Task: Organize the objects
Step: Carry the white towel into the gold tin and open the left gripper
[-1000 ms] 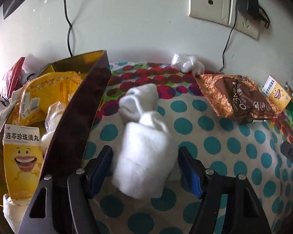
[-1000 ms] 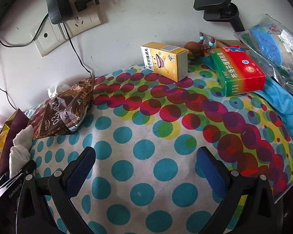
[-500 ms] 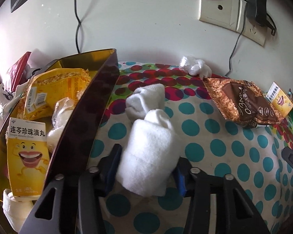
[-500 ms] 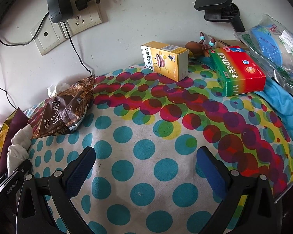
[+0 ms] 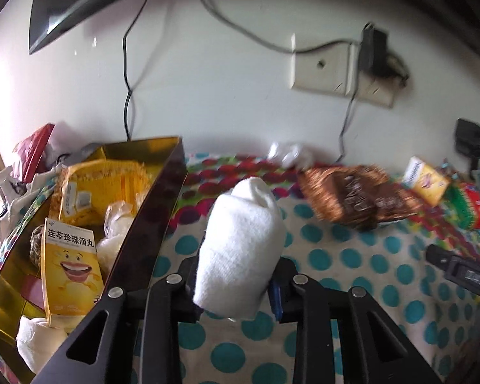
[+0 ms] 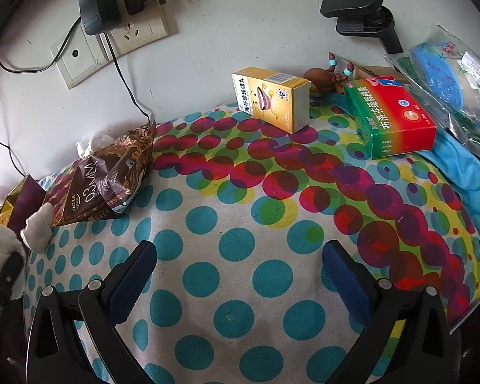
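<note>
My left gripper (image 5: 236,283) has its jaws closing, and the pads press both sides of a white rolled sock (image 5: 243,240), held up off the dotted cloth (image 5: 352,256). Just to its left stands the gold box (image 5: 150,224). Inside it are a yellow medicine carton (image 5: 70,268), a yellow bag and white bundles. In the right wrist view the sock (image 6: 36,228) shows at the far left edge. My right gripper (image 6: 240,275) hangs open over bare dotted cloth (image 6: 240,211), nothing between its fingers.
A brown snack bag (image 6: 105,182) lies near the wall. A yellow carton (image 6: 272,99), a green-red box (image 6: 393,118), a small brown figure (image 6: 323,76) and a plastic bag (image 6: 448,73) sit at the back right. Cables hang from wall sockets (image 6: 96,12).
The left gripper's jaws came together onto the white sock, and the sock rose off the cloth as the view tilted upward. The right gripper stayed still and open.
</note>
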Action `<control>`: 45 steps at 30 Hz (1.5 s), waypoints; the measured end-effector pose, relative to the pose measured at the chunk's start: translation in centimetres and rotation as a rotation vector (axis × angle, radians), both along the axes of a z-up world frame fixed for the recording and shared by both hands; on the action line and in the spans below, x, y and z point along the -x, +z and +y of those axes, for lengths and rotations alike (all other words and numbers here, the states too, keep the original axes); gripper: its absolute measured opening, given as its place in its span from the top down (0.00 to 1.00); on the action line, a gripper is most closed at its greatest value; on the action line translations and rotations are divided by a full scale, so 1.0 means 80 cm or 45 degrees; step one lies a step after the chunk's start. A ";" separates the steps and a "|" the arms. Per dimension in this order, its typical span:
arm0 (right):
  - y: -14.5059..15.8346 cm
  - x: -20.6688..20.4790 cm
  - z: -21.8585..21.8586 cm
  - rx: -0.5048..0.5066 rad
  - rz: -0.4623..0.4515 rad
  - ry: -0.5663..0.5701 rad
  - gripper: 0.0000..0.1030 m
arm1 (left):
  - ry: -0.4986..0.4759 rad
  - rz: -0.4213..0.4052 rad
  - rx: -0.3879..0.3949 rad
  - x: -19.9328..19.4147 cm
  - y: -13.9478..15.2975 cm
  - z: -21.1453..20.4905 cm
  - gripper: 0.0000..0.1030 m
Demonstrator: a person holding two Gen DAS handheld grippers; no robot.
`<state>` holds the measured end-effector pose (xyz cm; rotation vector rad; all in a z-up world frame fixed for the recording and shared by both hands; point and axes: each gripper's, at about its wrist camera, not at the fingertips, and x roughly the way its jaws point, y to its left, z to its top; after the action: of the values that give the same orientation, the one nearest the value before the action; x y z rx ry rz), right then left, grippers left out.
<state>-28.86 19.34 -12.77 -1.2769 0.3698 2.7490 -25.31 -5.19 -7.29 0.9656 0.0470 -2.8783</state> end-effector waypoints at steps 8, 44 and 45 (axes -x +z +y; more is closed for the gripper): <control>-0.002 0.000 -0.002 0.009 0.003 0.008 0.00 | -0.092 0.105 0.022 -0.032 0.013 0.014 0.72; -0.003 0.000 -0.005 0.012 0.004 0.008 0.00 | 0.164 0.040 -0.044 -0.194 0.041 -0.152 0.72; -0.003 0.000 -0.005 0.012 0.004 0.008 0.00 | 0.182 0.030 -0.039 -0.199 0.038 -0.162 0.72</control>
<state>-28.86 18.93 -13.05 -1.2787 0.3801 2.7578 -9.41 -18.11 -4.24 0.8948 0.1561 -2.7654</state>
